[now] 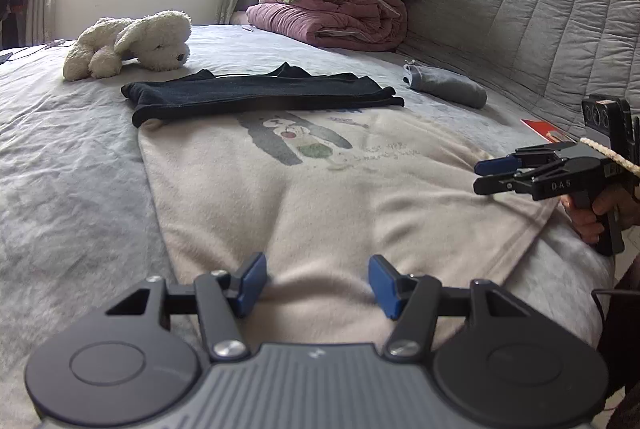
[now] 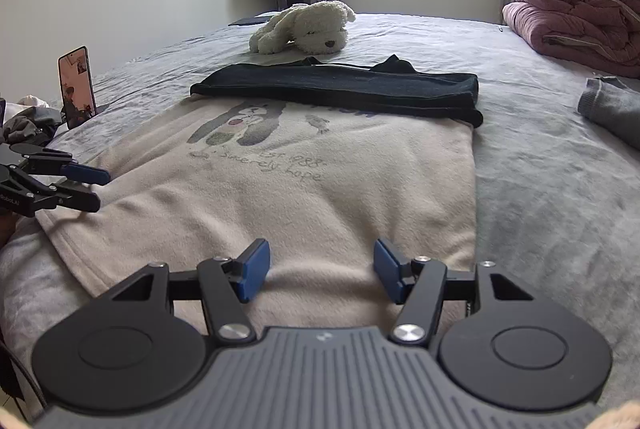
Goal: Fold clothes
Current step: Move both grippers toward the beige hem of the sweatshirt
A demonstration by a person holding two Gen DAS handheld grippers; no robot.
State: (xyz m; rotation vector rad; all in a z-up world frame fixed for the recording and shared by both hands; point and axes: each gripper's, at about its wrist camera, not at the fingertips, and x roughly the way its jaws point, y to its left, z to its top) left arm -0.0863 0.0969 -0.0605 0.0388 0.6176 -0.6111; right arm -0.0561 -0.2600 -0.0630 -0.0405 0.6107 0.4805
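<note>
Two claws over a shirt on the bed

Left gripper [image 1: 316, 285] and right gripper [image 2: 320, 271] are released above the cream shirt [image 1: 320, 197]; grey bed [image 1: 60, 149], toy dog [image 1: 132, 43] far.

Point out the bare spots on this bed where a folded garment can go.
Free: the grey bedspread between the cream sweatshirt and the rolled grey garment; also the stretch beside the sweatshirt, below the plush dog. Crowded: the far corner with stacked quilts, and the dark folded garment across the sweatshirt's top.
</note>
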